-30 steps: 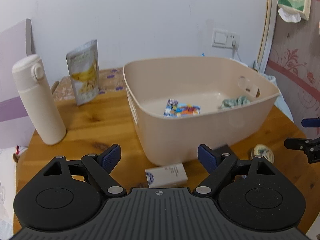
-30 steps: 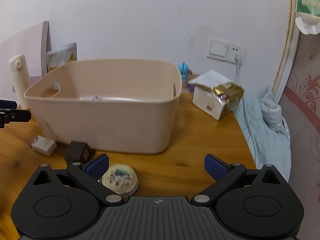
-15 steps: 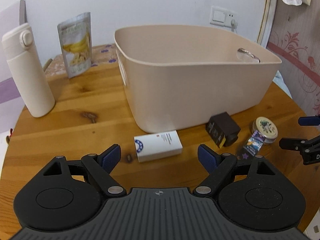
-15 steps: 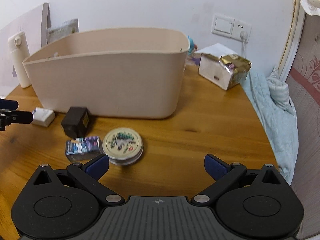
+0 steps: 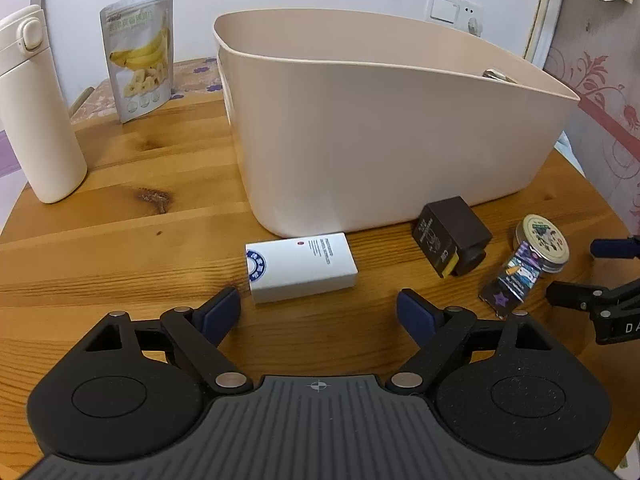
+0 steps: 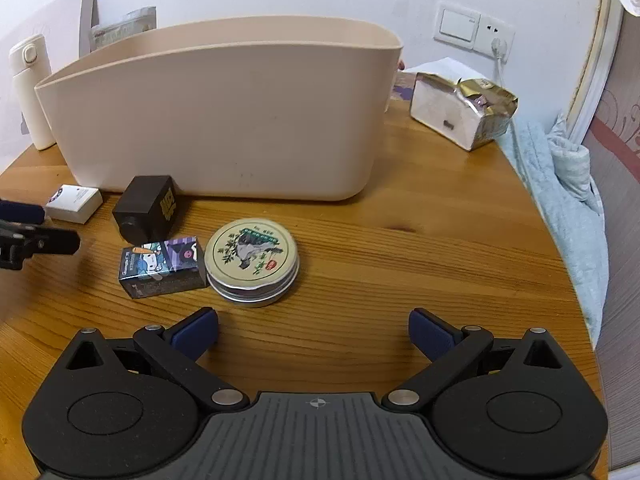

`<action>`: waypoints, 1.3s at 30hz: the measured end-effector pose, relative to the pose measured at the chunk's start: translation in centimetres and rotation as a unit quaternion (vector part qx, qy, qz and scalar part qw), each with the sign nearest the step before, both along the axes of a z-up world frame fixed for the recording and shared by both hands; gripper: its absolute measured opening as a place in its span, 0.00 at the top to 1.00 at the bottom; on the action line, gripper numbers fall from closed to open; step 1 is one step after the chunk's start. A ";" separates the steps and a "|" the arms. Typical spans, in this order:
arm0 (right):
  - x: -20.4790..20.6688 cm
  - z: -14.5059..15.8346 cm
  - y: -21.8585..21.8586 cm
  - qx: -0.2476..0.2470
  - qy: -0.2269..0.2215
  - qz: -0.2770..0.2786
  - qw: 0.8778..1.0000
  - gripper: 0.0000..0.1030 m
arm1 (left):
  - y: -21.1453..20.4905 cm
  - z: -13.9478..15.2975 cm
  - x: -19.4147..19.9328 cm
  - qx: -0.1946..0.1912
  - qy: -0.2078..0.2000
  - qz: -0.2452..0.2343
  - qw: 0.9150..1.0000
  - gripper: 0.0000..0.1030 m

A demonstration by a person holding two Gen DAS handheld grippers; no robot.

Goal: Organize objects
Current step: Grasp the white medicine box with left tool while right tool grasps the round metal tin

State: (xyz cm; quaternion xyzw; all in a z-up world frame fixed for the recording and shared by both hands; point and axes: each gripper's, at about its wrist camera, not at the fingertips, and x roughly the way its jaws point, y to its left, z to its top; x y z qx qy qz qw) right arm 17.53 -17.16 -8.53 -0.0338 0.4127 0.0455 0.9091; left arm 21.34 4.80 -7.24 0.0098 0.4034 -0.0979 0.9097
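A beige plastic tub (image 5: 380, 140) stands on the round wooden table (image 5: 120, 248); its inside is hidden from here. In front of it lie a white box (image 5: 300, 268), a black box (image 5: 450, 240), a small cartoon-printed box (image 5: 514, 276) and a round tin (image 5: 540, 242). My left gripper (image 5: 318, 308) hovers just short of the white box, its jaws opening with nothing between them. My right gripper (image 6: 314, 326) stands open and empty, a little nearer than the tin (image 6: 252, 260) and the cartoon box (image 6: 162, 266).
A cream thermos bottle (image 5: 36, 108) and a banana-chip pouch (image 5: 138, 52) stand at the left. Right of the tub (image 6: 224, 120) sits a gold-foil package (image 6: 464, 108). A light blue cloth (image 6: 560, 184) hangs off the table's right edge.
Both grippers have sunk toward the table and tipped down. The tub's inside has dropped out of sight, and the small boxes and the tin now lie close in front of the fingers.
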 end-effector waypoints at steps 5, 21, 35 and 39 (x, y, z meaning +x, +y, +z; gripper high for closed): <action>0.5 -0.2 0.1 0.009 -0.001 -0.007 1.000 0.00 | -0.1 -0.3 0.6 0.006 -0.008 0.000 1.000 0.13; 2.2 -0.6 1.0 0.012 -0.026 -0.022 0.999 0.00 | -0.2 -0.6 2.0 0.014 -0.027 0.010 0.999 0.18; 1.9 -0.1 2.1 0.017 -0.047 -0.002 0.999 0.41 | 0.4 -0.3 2.1 0.005 -0.035 0.015 0.999 0.38; 1.8 0.0 2.5 0.013 -0.051 0.000 0.999 0.50 | 0.5 -0.3 1.8 0.004 -0.034 0.013 0.999 0.38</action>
